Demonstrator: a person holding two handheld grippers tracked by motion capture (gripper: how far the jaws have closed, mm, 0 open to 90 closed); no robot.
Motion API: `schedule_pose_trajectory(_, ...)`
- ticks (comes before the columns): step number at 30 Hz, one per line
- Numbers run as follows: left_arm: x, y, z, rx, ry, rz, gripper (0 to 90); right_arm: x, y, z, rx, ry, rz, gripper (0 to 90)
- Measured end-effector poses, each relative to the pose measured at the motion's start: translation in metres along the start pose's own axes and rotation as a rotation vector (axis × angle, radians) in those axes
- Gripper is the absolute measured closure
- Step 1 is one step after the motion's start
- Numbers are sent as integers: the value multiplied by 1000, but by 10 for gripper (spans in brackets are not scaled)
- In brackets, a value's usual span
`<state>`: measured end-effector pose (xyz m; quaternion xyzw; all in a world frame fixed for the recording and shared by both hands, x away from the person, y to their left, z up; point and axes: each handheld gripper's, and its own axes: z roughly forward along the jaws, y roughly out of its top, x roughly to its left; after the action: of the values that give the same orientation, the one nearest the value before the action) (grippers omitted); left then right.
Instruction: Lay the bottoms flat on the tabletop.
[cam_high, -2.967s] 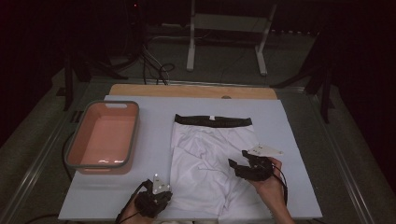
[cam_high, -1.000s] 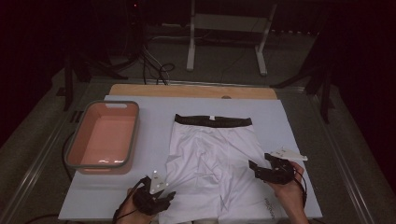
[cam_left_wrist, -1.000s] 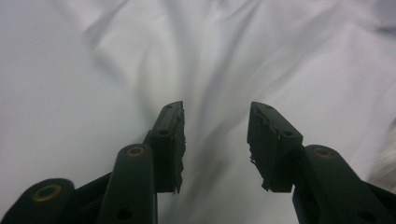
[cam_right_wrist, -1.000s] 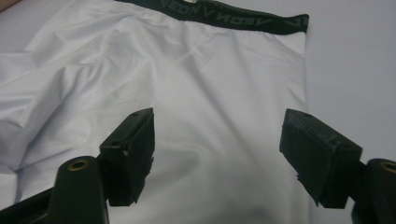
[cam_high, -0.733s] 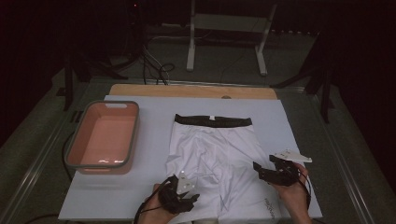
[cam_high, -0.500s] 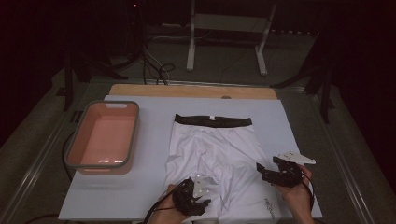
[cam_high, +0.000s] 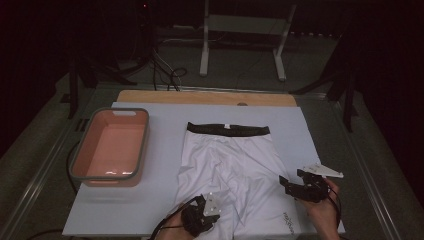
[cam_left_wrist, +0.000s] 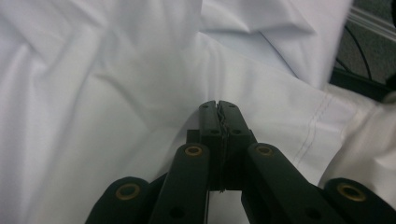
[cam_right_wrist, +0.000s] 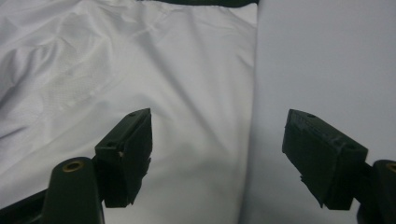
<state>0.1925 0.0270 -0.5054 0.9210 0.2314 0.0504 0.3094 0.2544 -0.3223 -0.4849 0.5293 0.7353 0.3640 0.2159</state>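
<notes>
Left gripper (cam_high: 214, 204) has slid from the lower-left table edge rightward onto the bottom of the shorts' left leg since a second ago; right gripper (cam_high: 292, 186) has drifted slightly right to the leg's outer edge. White shorts (cam_high: 235, 165) lie flat at frame centre on the light table cover (cam_high: 165, 165), black waistband (cam_high: 228, 129) toward the top. In the left gripper view the left gripper (cam_left_wrist: 218, 108) has just snapped closed, jaws pressed together with white fabric (cam_left_wrist: 116, 93) bunched at the tips; whether cloth is actually pinched, can't tell. In the right gripper view the right gripper (cam_right_wrist: 217, 135) stands wide, released, straddling the shorts' side edge (cam_right_wrist: 254, 93), nothing gripped. Pink tub (cam_high: 111, 147) sits at frame left, well apart from the shorts.
</notes>
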Motion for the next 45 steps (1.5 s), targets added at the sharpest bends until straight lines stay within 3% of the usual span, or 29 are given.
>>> schedule_pose_trajectory(5, -7, -9, -8, 17, -16, 8, 900, -5, -3, -2, 5, -6, 7, 246)
schedule_pose_trajectory(10, -12, -12, -13, 40, -43, 43, 895, -9, -4, 0, 24, -11, 17, 248)
schedule_pose_trajectory(12, -11, -12, -13, 29, -53, 35, 819, -9, -5, 1, 23, -15, 18, 249)
schedule_pose_trajectory(13, -10, -11, -13, 9, -42, 22, 819, -10, -5, 2, 32, -14, 20, 251)
schedule_pose_trajectory(14, -9, -9, -12, -1, -31, 16, 714, -11, -6, 5, 43, -18, 12, 256)
schedule_pose_trajectory(17, -4, -1, -10, -44, 11, -15, 611, -13, -7, 9, 63, -17, 18, 290)
schedule_pose_trajectory(21, 2, 7, 0, -63, 67, -55, 558, -15, -10, 19, 114, -27, 13, 373)
schedule_pose_trajectory(24, 3, 9, 5, -52, 86, -62, 539, -14, -11, 22, 135, -22, 5, 417)
schedule_pose_trajectory(26, 5, 10, 12, -45, 103, -81, 520, -12, -12, 27, 166, -15, -15, 507)
schedule_pose_trajectory(28, 5, 11, 14, -46, 109, -84, 521, -11, -12, 28, 166, -24, -25, 546)
schedule_pose_trajectory(30, 5, 12, 15, -52, 106, -95, 547, -10, -10, 28, 172, -18, -44, 714)
schedule_pose_trajectory(32, 7, 14, 16, -60, 101, -109, 694, -9, -10, 28, 180, -2, -55, 888)
schedule_pose_trajectory(37, 6, 16, 18, -63, 98, -112, 893, -15, -10, 25, 182, -22, -41, 896)
schedule_pose_trajectory(45, 3, 22, 23, -73, 80, -120, 898, -23, -8, 19, 160, -48, -10, 897)
